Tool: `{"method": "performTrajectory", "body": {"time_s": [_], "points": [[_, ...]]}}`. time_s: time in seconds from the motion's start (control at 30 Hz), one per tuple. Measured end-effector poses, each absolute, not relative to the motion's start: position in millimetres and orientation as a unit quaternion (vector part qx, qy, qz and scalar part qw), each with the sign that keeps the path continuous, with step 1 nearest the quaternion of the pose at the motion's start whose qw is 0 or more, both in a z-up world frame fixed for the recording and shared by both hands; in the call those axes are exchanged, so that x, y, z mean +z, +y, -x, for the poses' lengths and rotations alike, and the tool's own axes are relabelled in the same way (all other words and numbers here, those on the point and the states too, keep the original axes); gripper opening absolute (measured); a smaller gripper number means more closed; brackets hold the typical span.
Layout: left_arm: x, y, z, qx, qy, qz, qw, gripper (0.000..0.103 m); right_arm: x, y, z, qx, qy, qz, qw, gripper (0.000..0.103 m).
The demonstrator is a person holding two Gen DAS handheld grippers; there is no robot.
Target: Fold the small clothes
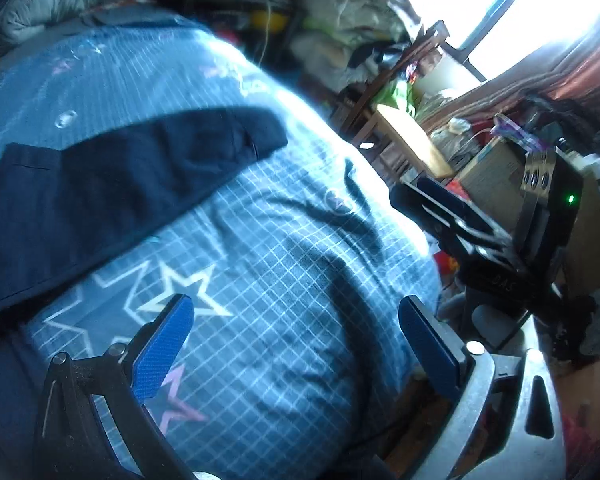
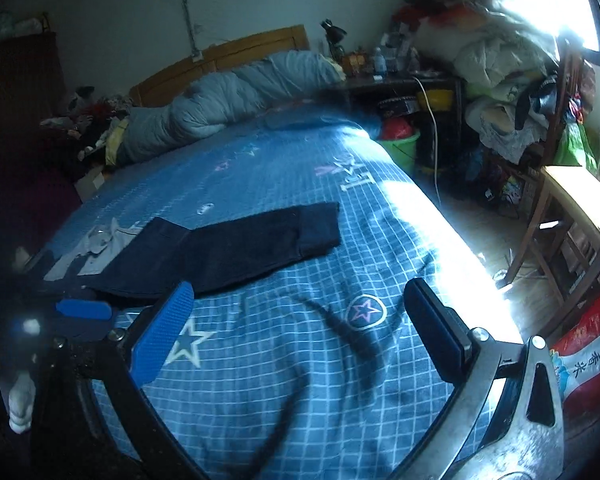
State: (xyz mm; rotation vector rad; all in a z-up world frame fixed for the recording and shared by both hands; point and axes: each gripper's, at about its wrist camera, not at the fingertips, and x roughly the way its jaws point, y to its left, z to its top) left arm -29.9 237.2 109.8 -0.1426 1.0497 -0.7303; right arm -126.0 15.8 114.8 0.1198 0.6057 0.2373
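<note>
Where it lies on bedsheet (image 2: 300,240), dark navy garment (image 2: 236,248), folded flat

Dark garment (image 1: 112,184) cut off left.

Matt dark cloth garment (image 2: 236,248) on checked cotton-like bedsheet (image 2: 320,360).

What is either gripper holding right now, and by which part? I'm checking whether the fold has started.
Nothing is held. The left gripper and right gripper are both open above the bedsheet; the dark garment lies untouched beyond them.
</note>
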Motion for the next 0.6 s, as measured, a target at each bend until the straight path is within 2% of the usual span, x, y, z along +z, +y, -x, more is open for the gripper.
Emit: {"method": "performTrajectory", "body": {"time_s": [0.23, 0.33, 0.4, 0.5, 0.53, 0.6], "points": [[289.1, 405.6, 110.0, -0.315, 0.307, 0.098, 0.893, 0.103, 216.6, 110.5, 208.1, 0.198, 0.191, 0.036, 0.961, 0.103], [373.1, 464.3, 157.6, -0.296, 0.182, 0.102, 0.932, 0.103, 262.6, 149.9, 233.2, 0.232, 0.133, 0.069, 0.961, 0.103], [422.4, 503.8, 204.0, -0.281, 0.065, 0.091, 0.953, 0.103, 298.9, 176.0, 252.7, 0.250, 0.078, 0.089, 0.961, 0.103], [456.0, 558.6, 272.1, -0.235, -0.102, 0.059, 0.965, 0.103, 344.8, 213.0, 295.1, 0.254, -0.047, 0.133, 0.957, 0.103], [458.5, 581.4, 285.6, -0.230, -0.128, 0.065, 0.962, 0.103, 353.1, 222.7, 310.5, 0.257, -0.097, 0.146, 0.950, 0.103], [460.8, 622.1, 289.8, -0.212, -0.094, 0.113, 0.966, 0.103, 355.7, 239.7, 335.6, 0.271, -0.190, 0.171, 0.928, 0.103]]}}
